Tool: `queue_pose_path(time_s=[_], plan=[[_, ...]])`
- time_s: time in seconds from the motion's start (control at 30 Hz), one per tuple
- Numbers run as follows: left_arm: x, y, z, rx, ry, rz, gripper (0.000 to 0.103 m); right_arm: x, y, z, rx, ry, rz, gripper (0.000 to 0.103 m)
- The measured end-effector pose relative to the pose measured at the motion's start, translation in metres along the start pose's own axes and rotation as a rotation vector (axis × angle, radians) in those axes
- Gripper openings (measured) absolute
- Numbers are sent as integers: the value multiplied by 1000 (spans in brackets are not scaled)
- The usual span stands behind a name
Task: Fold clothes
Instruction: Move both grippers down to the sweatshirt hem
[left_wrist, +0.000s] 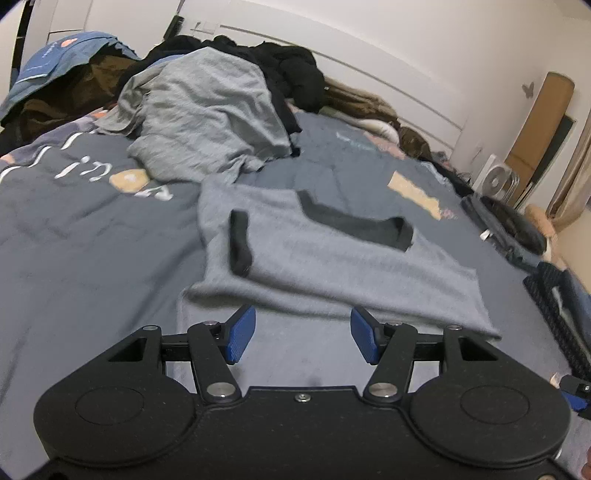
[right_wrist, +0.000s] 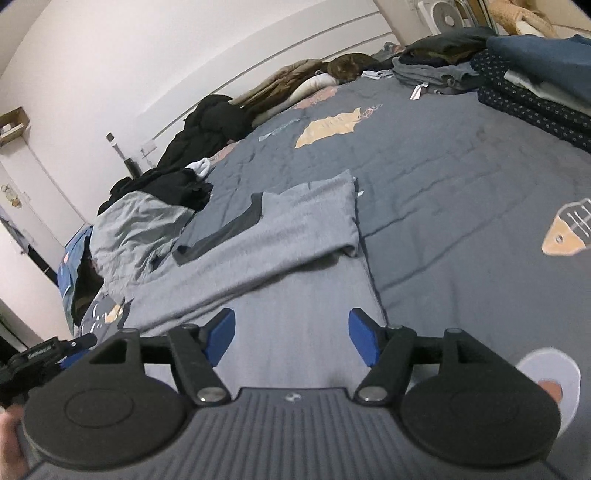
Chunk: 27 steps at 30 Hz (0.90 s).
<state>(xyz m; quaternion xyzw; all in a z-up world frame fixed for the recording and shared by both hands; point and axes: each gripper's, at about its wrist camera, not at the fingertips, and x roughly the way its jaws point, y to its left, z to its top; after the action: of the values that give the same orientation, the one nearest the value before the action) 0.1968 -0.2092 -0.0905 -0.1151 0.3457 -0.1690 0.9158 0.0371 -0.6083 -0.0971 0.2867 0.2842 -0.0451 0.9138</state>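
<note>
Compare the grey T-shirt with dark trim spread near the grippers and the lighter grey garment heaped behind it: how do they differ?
The grey T-shirt with dark trim lies flat and partly folded on the bedspread; the lighter grey garment is crumpled in a mound. The T-shirt shows a dark collar and cuff; the heaped garment shows no such trim. The T-shirt lies alone; the other leans on dark clothes. Both are grey fabric, and neither is gripped.
</note>
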Motion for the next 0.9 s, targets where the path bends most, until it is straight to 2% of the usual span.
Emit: queue_pose_path(time_s=[0.2,0.33,0.47,0.57,0.63,0.9], plan=[[-28,-3,-17,49,9,9,57,-15,8,-20,-115,18,-23,67],[-49,-6,-32,59,15,14,57,-25,7,-29,-115,24,-34,67],[-66,-10,-56,31,60,-4,57,-40,14,-41,-154,13,-47,67],[-82,-19,-71,75,69,6,57,-52,21,-49,-175,8,-35,67],[-92,-18,-79,69,76,7,57,-58,23,-54,-186,10,-29,67],[-131,-2,-105,33,118,69,57,-85,21,-73,-222,34,-40,67]])
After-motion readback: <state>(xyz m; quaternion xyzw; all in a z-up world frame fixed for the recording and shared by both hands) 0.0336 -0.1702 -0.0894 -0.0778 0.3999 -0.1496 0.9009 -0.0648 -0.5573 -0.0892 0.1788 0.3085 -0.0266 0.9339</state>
